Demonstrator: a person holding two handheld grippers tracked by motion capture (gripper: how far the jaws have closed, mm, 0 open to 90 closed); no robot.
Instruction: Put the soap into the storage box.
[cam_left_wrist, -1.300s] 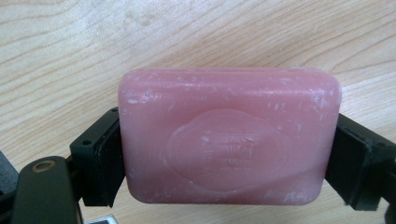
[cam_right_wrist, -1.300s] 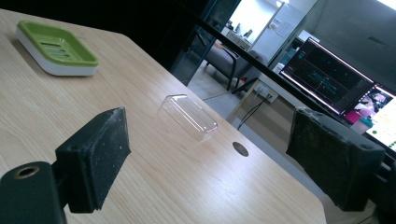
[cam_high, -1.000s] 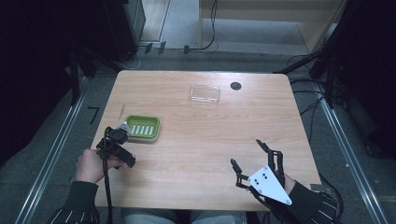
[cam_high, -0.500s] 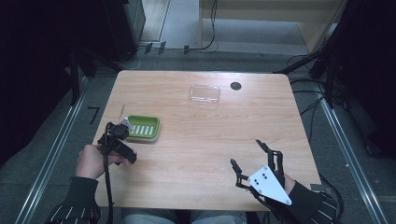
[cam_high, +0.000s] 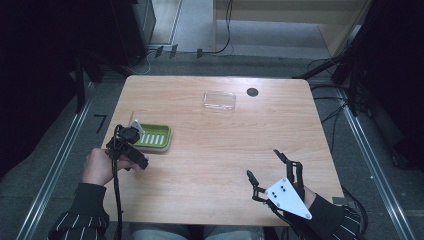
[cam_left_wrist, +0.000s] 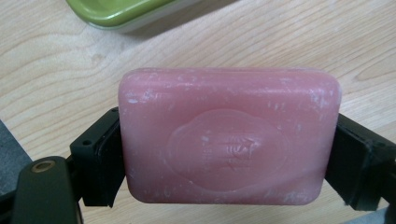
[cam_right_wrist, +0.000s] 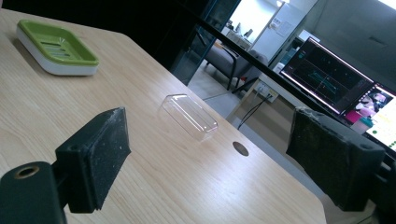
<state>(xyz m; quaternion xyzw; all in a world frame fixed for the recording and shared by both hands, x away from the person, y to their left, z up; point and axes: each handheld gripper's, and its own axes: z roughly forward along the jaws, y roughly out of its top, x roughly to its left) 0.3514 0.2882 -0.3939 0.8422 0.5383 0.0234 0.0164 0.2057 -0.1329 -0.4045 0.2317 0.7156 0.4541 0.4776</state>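
Note:
A pink bar of soap (cam_left_wrist: 229, 140) with an embossed oval is clamped by its two short ends between the black pads (cam_left_wrist: 100, 163) of my left gripper (cam_left_wrist: 229, 161), held just above the wood. In the high view that left gripper (cam_high: 131, 150) sits at the table's left edge, right beside the near corner of a green soap dish (cam_high: 152, 136); the dish's rim (cam_left_wrist: 126, 11) lies just beyond the soap. My right gripper (cam_high: 262, 162) rests at the near right with jaws spread wide and nothing between them (cam_right_wrist: 210, 158).
A clear plastic lid (cam_high: 219, 100) lies at the far middle of the wooden table (cam_high: 210, 150), next to a dark round hole (cam_high: 252, 92). The right gripper view has the green dish (cam_right_wrist: 56, 44), the lid (cam_right_wrist: 189, 116) and a lit monitor (cam_right_wrist: 327, 79) beyond the table.
My left gripper has edged slightly away from the person, toward the green dish, with the soap still clamped. The right gripper has stayed where it was.

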